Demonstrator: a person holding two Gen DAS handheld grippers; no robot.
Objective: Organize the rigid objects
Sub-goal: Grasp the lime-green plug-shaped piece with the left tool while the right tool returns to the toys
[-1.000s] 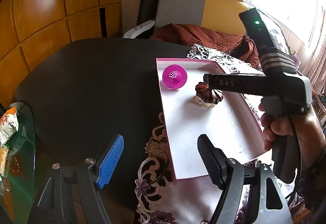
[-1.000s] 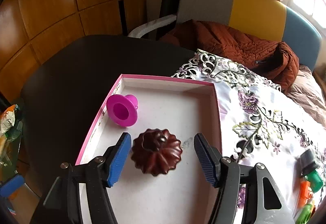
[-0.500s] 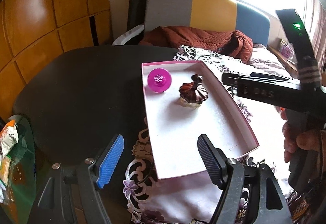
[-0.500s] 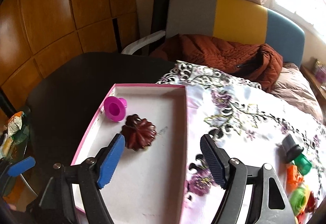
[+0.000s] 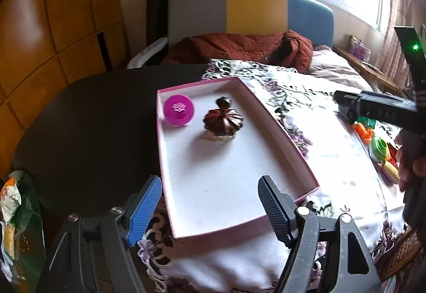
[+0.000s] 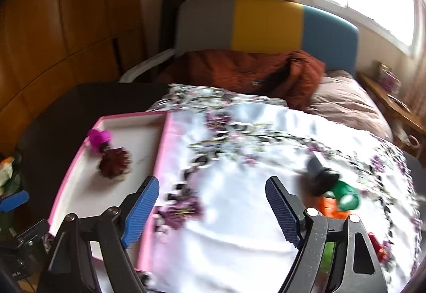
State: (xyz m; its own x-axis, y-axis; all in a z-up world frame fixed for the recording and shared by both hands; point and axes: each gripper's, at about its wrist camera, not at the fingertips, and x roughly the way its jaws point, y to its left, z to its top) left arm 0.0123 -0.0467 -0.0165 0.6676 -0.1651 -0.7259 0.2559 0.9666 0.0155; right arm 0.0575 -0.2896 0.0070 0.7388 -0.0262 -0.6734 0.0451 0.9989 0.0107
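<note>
A pink-rimmed white box [image 5: 269,117] [image 6: 162,151] lies on the floral cloth. Inside it sit a magenta cup [image 5: 178,109] [image 6: 99,136] and a dark red fluted lid [image 5: 223,123] [image 6: 115,162], standing apart from both grippers. My left gripper [image 5: 210,209] is open over the box's near end, empty. My right gripper [image 6: 213,209] hovers over the cloth right of the box; its jaws are opening with nothing between them. Small toys lie to its right: a dark cap [image 6: 319,173], a green cup [image 6: 346,195], an orange piece [image 6: 328,206]. In the left wrist view the right gripper's body [image 5: 378,109] is held by a hand.
The black table [image 5: 87,127] extends left of the box. A green bag with snack packets [image 5: 16,213] sits at the far left. A rust-red blanket [image 6: 239,72] and a grey, yellow and blue headboard lie behind. More coloured toys [image 5: 379,146] cluster at the cloth's right.
My right gripper has let go of the dark red lid in the box, widened, and swung right toward the toys. The left gripper has shifted a little, still open.
</note>
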